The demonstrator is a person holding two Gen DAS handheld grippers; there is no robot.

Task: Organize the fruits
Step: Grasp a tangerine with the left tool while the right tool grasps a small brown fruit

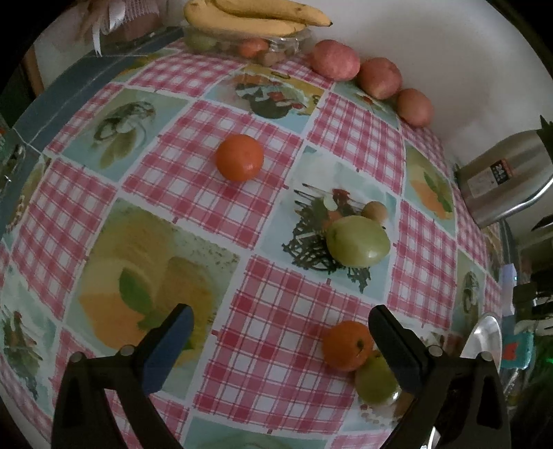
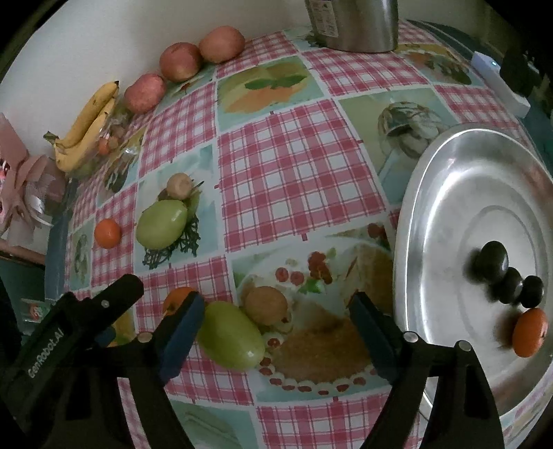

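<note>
Two grippers, left gripper (image 1: 280, 349) and right gripper (image 2: 276, 331), spread wide, holding nothing. Nearest: green fruit (image 2: 231, 340) beside right gripper's left finger. Right: metal tray (image 2: 449, 193) with orange (image 2: 529, 332), dark plums (image 2: 506, 279). Farther: another orange (image 1: 240, 157), apples (image 1: 336, 59), bananas (image 1: 249, 15) against wall.

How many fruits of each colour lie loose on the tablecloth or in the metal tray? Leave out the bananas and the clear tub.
Red apples: 3
Orange fruits: 3, one of them in the metal tray
Green fruits: 2
Tan fruits: 2
Dark fruits: 3, all in the tray
Total: 13
</note>
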